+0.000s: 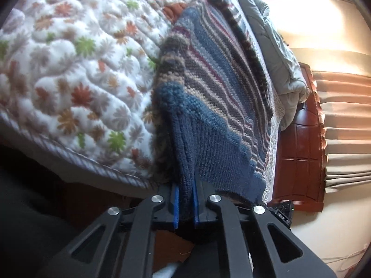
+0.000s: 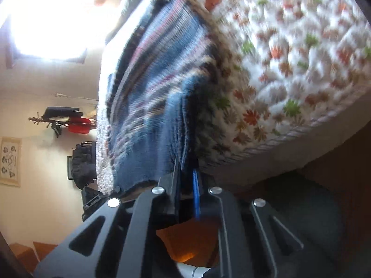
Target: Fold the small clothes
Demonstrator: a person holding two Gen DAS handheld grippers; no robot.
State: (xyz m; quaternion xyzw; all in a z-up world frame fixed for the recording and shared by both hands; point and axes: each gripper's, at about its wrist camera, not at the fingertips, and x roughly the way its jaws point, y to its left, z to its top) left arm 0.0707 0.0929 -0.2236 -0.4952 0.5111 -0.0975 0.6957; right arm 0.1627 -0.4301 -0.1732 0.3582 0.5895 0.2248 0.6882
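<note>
Over the near edge of the bed [image 1: 69, 74], a striped knitted sweater [image 1: 208, 88] is stretched between two grippers; its blue ribbed hem is pinched by the left gripper [image 1: 185, 205] at one corner and by the right gripper [image 2: 186, 194] at the other, fingers pressed together on the knit

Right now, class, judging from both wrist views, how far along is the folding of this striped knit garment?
Done: both tongs, left and right, are shut on the blue hem of the striped knit sweater. In hand: the hem is pinched at the edge of the floral quilt. Left: no finished fold shows, so the folding itself remains.
</note>
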